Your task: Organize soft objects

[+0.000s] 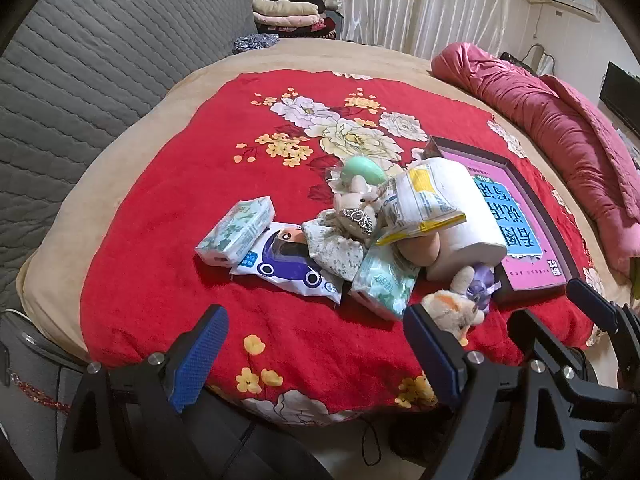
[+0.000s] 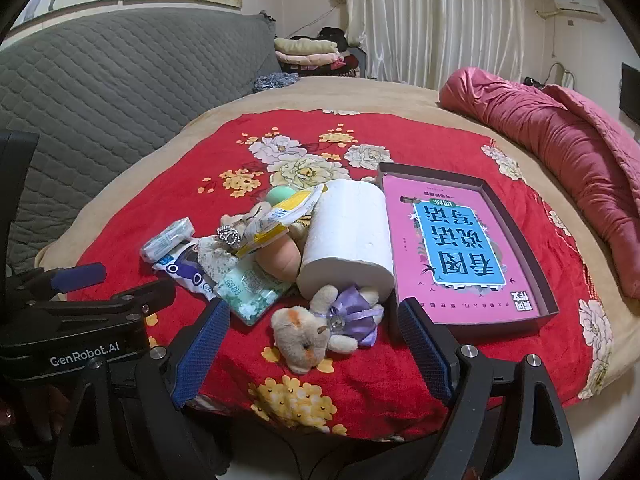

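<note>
Both pairs of fingers wide open and empty: right gripper [image 2: 314, 354] low over the blanket [image 2: 360, 400] with the plush toy [image 2: 316, 330] lying between its pads, left gripper [image 1: 316, 356] short of the pile, nothing between. Just behind the toy, touching it, the paper roll [image 2: 346, 236], leaning on tissue packs [image 2: 252, 290] and beside the box [image 2: 536, 248]. Risk, as a guess: closing too far forward, catching ribbon or roll, so roll tipping and pile sliding on soft bed.

Fuzzy plush toy [image 2: 306, 334], matt paper roll [image 2: 346, 236], glossy plastic wipes packet [image 1: 286, 262]
</note>
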Tool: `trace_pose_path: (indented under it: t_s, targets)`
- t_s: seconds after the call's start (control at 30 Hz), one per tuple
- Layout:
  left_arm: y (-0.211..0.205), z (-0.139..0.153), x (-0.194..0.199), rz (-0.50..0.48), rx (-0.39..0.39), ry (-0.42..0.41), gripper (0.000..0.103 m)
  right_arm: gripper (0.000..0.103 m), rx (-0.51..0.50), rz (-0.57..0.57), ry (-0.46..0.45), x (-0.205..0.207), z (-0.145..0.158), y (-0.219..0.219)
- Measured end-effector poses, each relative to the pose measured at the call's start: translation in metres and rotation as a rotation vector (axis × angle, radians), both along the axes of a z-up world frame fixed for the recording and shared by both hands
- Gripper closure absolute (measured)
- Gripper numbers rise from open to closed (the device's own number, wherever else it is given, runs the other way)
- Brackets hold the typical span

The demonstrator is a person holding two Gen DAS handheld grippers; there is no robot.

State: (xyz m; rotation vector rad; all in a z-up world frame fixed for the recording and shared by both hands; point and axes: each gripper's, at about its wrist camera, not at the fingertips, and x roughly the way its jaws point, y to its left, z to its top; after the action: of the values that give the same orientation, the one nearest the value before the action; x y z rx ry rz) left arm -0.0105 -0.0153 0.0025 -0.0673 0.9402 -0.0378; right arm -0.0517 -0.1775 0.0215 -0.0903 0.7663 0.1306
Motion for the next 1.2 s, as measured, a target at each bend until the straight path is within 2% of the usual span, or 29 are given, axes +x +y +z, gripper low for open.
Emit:
trace_pose_path:
  t_s: [1.0, 1.2]
  targets:
    - [0.001, -0.001, 0.001, 0.001, -0.004, 0.006, 0.014, 0.016, -0.001, 0.004, 0.022, 0.001, -0.005, 0.002]
    - [0.015, -0.005, 0.005, 0.033, -0.015, 0.006, 0.014, 0.016, 0.007, 0.002, 0.041, 0.005, -0.01, 0.0]
